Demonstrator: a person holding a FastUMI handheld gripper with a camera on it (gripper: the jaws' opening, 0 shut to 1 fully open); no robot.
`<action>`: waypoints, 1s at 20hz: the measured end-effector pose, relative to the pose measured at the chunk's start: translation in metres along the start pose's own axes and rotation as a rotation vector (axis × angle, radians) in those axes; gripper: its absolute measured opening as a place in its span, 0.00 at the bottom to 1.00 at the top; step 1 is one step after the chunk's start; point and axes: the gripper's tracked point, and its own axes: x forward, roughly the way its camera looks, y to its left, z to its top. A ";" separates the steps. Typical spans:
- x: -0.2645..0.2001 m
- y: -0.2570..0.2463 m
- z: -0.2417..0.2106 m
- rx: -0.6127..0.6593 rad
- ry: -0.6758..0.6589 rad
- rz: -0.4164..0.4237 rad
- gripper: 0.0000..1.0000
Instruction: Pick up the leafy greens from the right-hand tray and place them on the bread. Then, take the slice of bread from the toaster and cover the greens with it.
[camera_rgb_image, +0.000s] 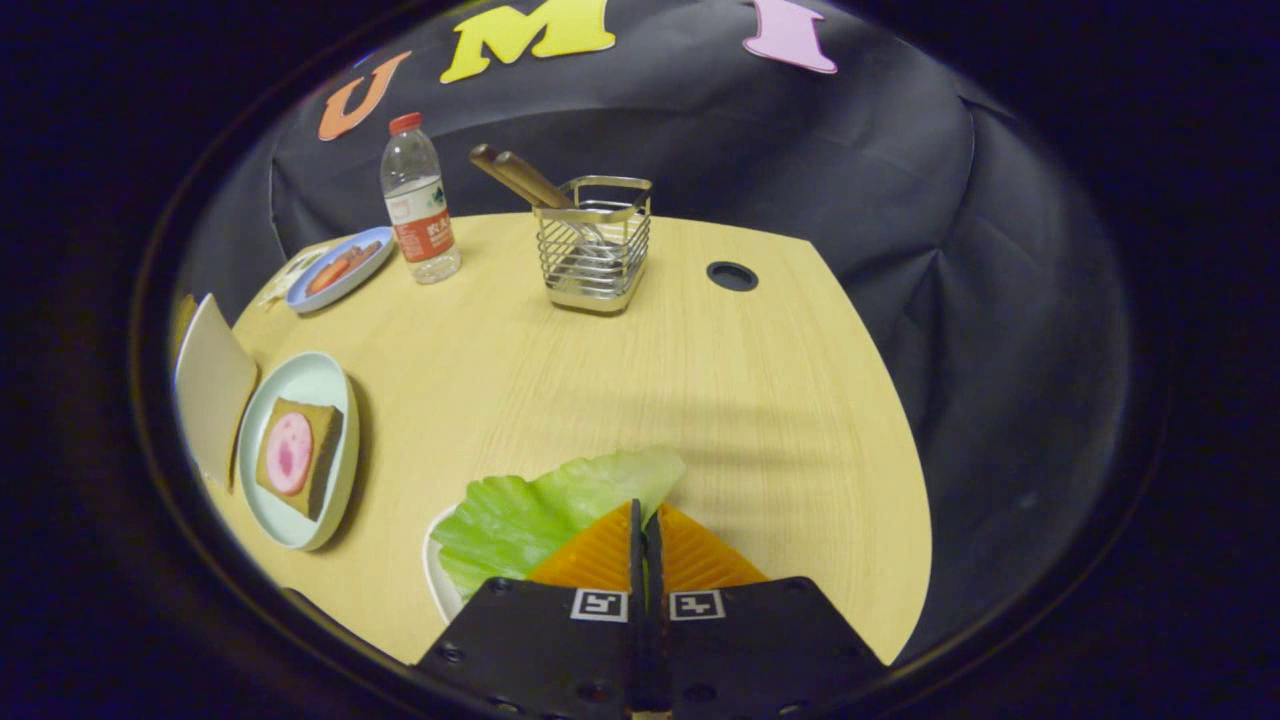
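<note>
Light falls evenly from above on the pale bench (600, 380), bright at the centre and dimmer toward the rim. Soft shadows lie under the plate (300, 450) at lower left and the wire basket (595, 250). Fisheye bending curves the bench edge strongly. The closed fingers (690, 560) at bottom centre are sharp.

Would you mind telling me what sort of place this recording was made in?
Probably a staged recording booth set up as a kitchen table: a light wooden tabletop backed by draped black cloth, a wire cutlery caddy, and the gripper shut on a green lettuce leaf.
</note>
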 end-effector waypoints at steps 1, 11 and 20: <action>-0.005 0.003 0.002 0.003 -0.008 0.004 0.01; -0.082 0.017 0.002 0.066 -0.109 -0.088 0.00; -0.157 0.074 0.015 0.092 -0.199 -0.121 0.00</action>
